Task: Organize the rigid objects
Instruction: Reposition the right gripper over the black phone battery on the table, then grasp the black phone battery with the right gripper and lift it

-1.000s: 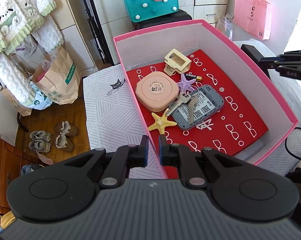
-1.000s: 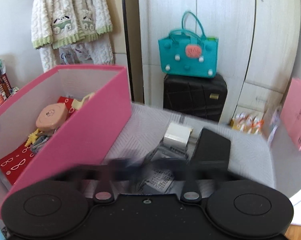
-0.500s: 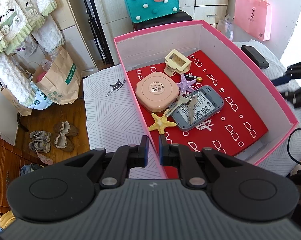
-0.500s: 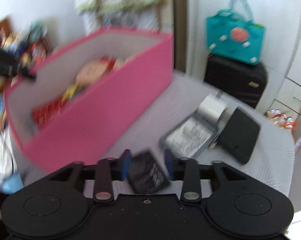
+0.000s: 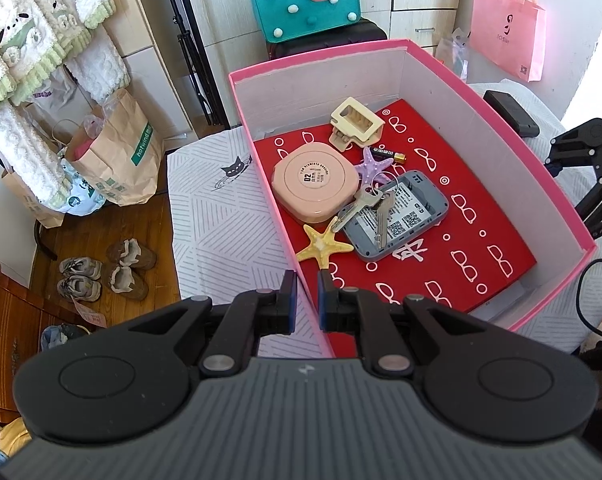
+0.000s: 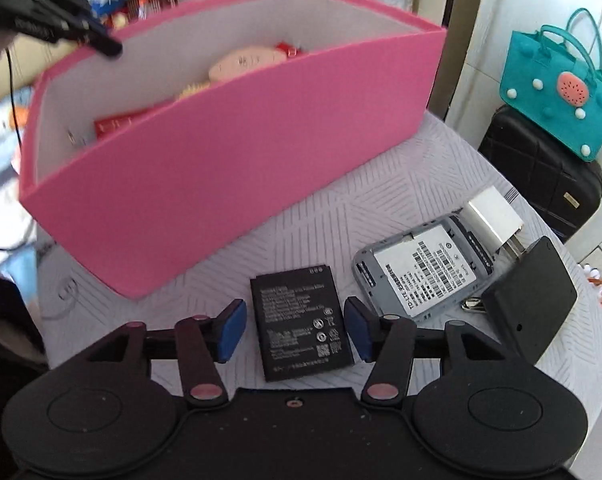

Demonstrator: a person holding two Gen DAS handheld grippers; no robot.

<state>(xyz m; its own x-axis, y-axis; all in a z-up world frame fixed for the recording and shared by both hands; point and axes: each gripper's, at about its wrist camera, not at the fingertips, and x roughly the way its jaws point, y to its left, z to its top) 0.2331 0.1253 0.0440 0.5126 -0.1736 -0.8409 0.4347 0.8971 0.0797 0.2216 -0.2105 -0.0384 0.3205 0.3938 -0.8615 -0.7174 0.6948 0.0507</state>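
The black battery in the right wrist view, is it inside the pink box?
No, the black battery lies on the cloth outside the pink box.

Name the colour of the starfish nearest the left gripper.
Yellow starfish, clearest in the left wrist view.

The pink box (image 6: 229,184) walls off the far side; bare cloth (image 6: 221,264) lies before it.
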